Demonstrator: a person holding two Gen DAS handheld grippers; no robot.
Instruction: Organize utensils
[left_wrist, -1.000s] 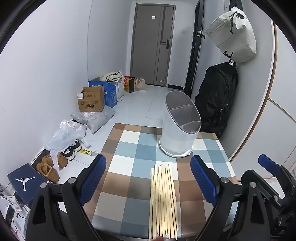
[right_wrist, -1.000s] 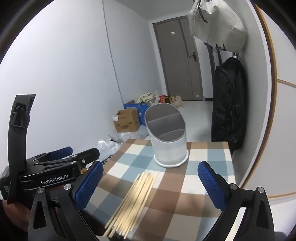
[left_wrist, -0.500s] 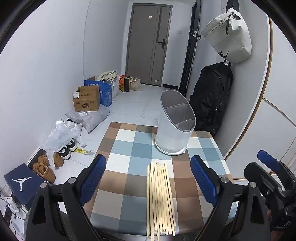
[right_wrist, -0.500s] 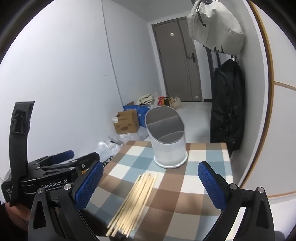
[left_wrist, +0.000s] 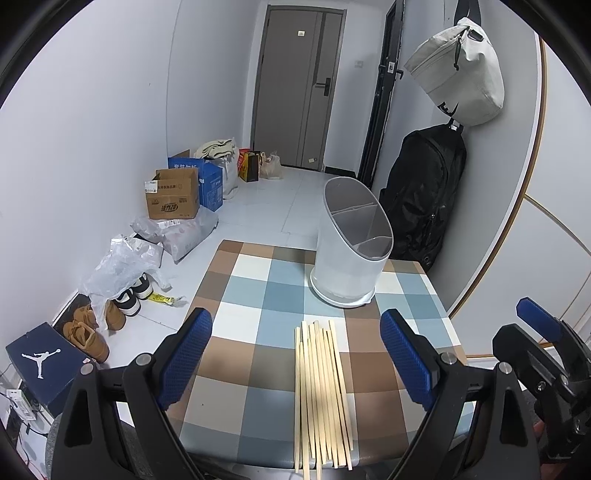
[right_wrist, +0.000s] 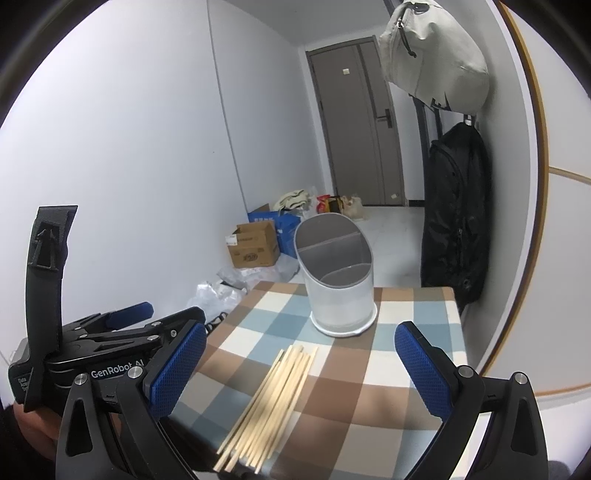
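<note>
A home entryway: door (left_wrist: 295, 88), shoes (left_wrist: 129, 295), cardboard box (left_wrist: 171, 199), hung backpack (left_wrist: 424, 192), checked table (left_wrist: 258, 350).

Checked blue/brown tablecloth (left_wrist: 258, 373), white holder (left_wrist: 347, 269).

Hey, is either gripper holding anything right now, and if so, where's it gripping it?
Nothing is held. The left gripper and right gripper are both open above the chopsticks, which lie loose on the table.

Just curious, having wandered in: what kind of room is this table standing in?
Probably the entry hall of a home. A closed front door is at the far end, shoes and cardboard boxes lie along the wall, and a backpack hangs beside the checked table.
</note>
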